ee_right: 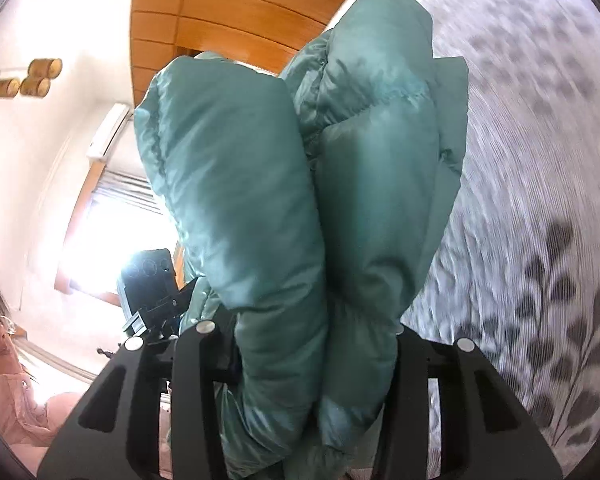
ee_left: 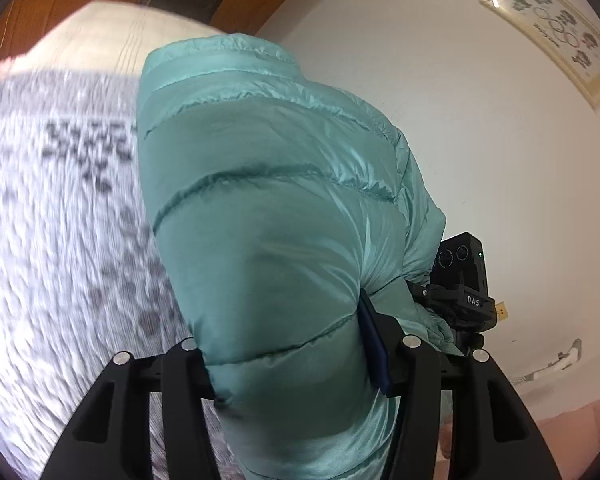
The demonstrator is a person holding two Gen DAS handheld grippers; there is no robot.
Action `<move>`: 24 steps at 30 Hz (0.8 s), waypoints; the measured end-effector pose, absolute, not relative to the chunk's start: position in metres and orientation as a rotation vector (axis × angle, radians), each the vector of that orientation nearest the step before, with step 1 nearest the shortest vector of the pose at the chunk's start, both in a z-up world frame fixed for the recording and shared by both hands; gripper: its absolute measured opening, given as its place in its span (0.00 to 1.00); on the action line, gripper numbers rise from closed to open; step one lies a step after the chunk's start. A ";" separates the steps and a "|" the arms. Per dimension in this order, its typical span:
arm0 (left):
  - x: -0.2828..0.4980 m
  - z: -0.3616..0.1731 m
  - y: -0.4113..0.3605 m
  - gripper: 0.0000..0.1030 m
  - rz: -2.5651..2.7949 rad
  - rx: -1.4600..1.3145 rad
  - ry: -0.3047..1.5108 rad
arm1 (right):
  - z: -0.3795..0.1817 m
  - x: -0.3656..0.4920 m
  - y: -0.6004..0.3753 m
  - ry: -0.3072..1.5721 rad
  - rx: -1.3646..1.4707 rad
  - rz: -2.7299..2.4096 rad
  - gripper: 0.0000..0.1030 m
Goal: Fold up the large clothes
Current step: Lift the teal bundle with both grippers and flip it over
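Between the left gripper's [ee_left: 296, 354] black fingers bulges a teal quilted puffer jacket [ee_left: 268, 208] — glossy, stitched in puffy bands — clamped and lifted above the grey leaf-print bedspread [ee_left: 60, 220]. Likewise the right gripper [ee_right: 308, 344] pinches two padded folds, seemingly bunched together.

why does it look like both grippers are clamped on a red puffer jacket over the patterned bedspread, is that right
Not quite: the jacket is teal, not red, as both wrist views show. The rest holds: the left gripper and right gripper are both clamped on it, over the patterned bedspread.
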State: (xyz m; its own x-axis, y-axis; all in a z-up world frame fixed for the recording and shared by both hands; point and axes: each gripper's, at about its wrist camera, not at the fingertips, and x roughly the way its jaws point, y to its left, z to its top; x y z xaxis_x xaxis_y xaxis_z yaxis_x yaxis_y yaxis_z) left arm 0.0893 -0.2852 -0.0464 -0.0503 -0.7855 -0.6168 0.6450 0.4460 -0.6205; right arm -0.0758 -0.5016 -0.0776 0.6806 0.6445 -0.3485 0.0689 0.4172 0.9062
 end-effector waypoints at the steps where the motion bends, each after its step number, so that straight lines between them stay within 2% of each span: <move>1: 0.093 -0.041 -0.285 0.53 -1.170 -0.154 1.109 | -0.072 -0.068 -0.504 0.763 1.083 0.413 0.39; 11: 0.154 -0.035 -0.288 0.53 -1.138 -0.171 1.031 | -0.051 -0.004 -0.509 0.783 0.987 0.436 0.39; 19: 0.226 -0.061 -0.297 0.54 -1.093 -0.201 1.040 | -0.065 0.060 -0.511 0.845 0.974 0.436 0.39; 24: 0.271 -0.096 -0.297 0.55 -1.067 -0.242 1.083 | -0.085 0.104 -0.517 0.898 0.989 0.425 0.39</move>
